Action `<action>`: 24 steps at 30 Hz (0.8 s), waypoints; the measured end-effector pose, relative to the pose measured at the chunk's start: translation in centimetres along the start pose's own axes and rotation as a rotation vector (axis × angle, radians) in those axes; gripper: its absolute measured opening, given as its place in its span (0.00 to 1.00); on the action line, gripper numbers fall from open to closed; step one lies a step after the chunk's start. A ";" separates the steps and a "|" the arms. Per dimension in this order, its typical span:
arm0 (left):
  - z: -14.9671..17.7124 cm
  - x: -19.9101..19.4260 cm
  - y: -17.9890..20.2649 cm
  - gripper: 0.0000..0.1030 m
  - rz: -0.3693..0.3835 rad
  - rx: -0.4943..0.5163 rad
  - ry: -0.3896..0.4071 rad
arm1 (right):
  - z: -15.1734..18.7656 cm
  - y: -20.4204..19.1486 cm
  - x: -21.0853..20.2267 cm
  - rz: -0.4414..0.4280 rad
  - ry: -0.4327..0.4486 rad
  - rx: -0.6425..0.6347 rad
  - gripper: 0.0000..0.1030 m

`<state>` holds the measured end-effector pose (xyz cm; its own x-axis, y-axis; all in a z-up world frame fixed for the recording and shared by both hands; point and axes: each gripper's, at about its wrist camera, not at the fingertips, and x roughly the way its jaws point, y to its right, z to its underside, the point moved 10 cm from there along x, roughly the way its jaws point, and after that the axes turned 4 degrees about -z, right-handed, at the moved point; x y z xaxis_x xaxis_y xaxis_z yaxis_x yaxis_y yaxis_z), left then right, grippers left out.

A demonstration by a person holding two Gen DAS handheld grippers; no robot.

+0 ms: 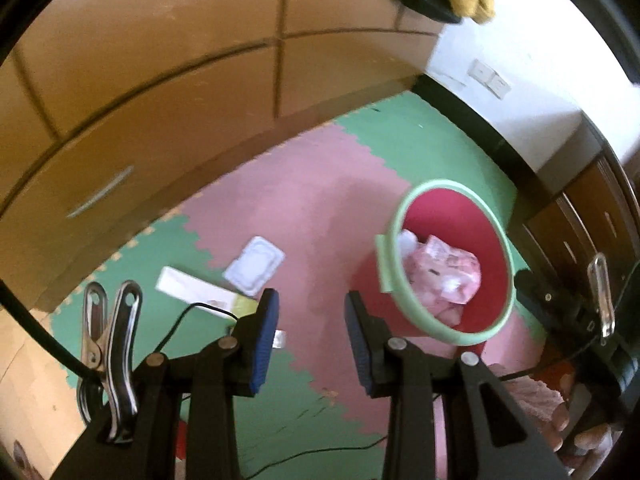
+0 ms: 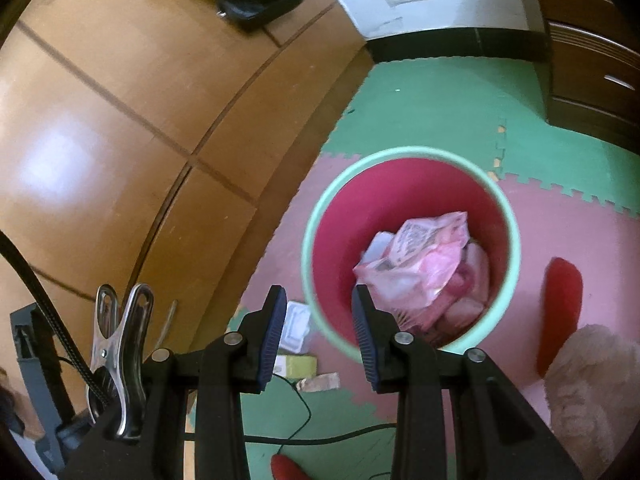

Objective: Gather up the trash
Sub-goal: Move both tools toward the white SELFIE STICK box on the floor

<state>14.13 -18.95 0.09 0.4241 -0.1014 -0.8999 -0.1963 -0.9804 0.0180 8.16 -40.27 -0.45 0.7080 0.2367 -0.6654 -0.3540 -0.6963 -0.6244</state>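
Pink wrappers (image 2: pixel 416 264) half-buried in bin (image 2: pixel 320 216); both hand-held grippers (image 1: pixel 310 338) (image 2: pixel 320 334) apart, empty.

In the right wrist view the red bin (image 2: pixel 412 196) gapes mid-frame, half filled with pink bags (image 2: pixel 424 264). The wooden cabinet (image 2: pixel 120 128) walls off the left; a black cable (image 2: pixel 300 408) (thin, looping) crosses bottom centre.

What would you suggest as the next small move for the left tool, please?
Probably lower the open, empty left tool toward the white plastic tray lying on the foam mat; it is loose trash outside the red bin.
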 end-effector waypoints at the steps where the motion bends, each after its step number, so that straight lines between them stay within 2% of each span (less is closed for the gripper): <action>1: 0.0 -0.5 -1.0 0.34 -0.017 -0.013 0.006 | 0.3 -0.3 0.1 -0.005 -0.006 -0.004 0.34; 12: 0.6 -4.0 -13.5 0.34 -0.196 -0.151 0.046 | 2.9 -4.0 1.7 -0.056 -0.061 -0.058 0.34; 17: 1.3 -3.8 -18.2 0.34 -0.258 -0.175 0.026 | 4.5 -6.2 2.7 -0.073 -0.092 -0.120 0.34; 24: 1.7 -0.8 -24.5 0.34 -0.318 -0.206 -0.042 | 6.9 -9.3 5.3 -0.095 -0.149 -0.181 0.34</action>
<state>17.10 5.47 -0.32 0.3975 0.2166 -0.8917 0.1228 -0.9756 -0.1822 10.93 -27.87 -1.03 0.6299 0.3951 -0.6686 -0.1652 -0.7730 -0.6125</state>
